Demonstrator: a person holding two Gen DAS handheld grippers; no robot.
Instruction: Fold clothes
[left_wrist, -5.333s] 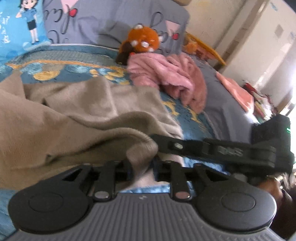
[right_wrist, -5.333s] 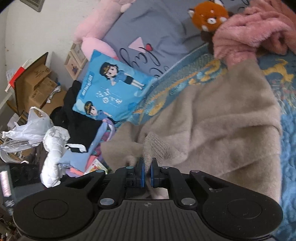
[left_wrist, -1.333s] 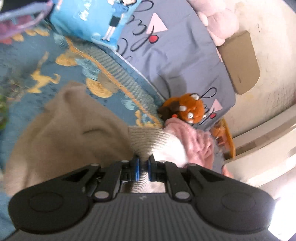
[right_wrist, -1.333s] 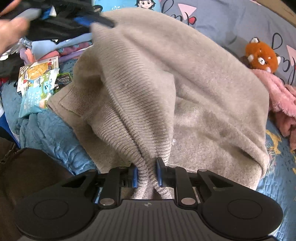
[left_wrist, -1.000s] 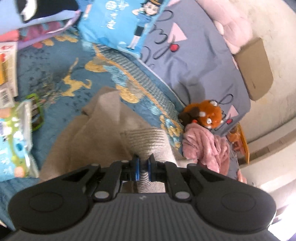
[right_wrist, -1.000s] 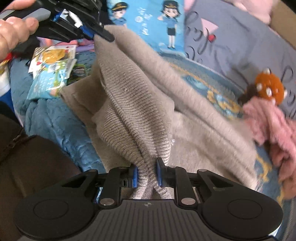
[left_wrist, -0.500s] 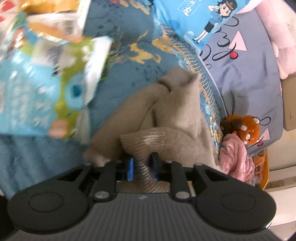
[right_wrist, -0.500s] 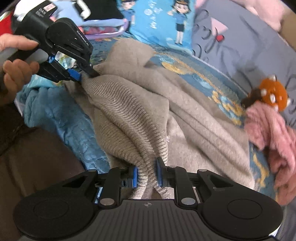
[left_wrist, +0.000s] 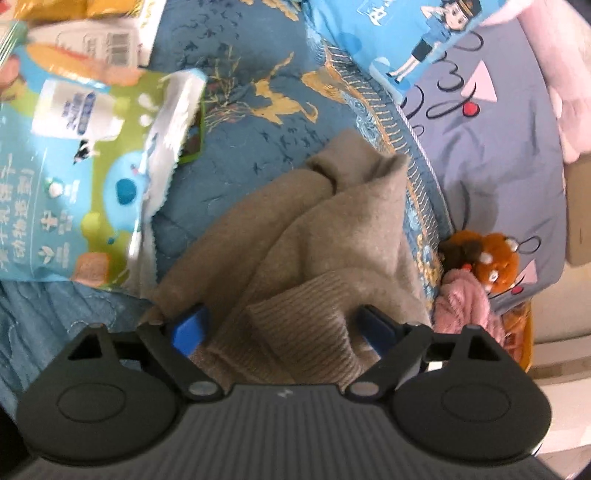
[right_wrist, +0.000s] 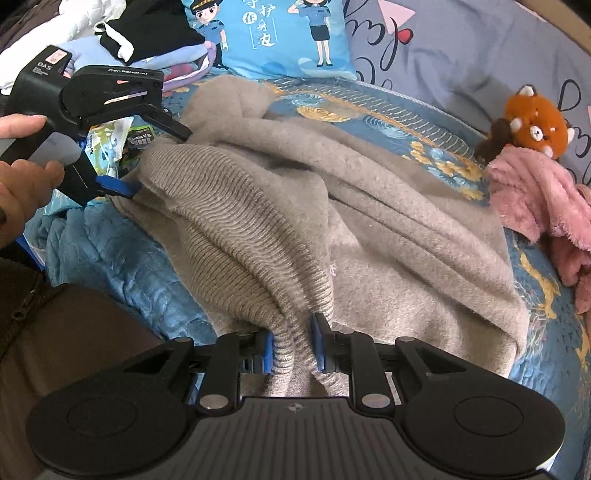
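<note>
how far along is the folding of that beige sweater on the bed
Early. Done: the beige sweater is doubled over on the blue bedspread, its ribbed hem brought across. In hand: the right gripper pinches one end of that hem; the left gripper is open, with the hem's other end between its fingers. Left: smoothing the bunched folds, further folds, and the pink garment.

Beige sweater (right_wrist: 369, 221) (rumpled) on bed

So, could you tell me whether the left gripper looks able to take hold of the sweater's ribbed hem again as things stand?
Probably yes: the left gripper is open, with the ribbed hem of the beige sweater lying right between its fingers and nothing covering it.
</note>
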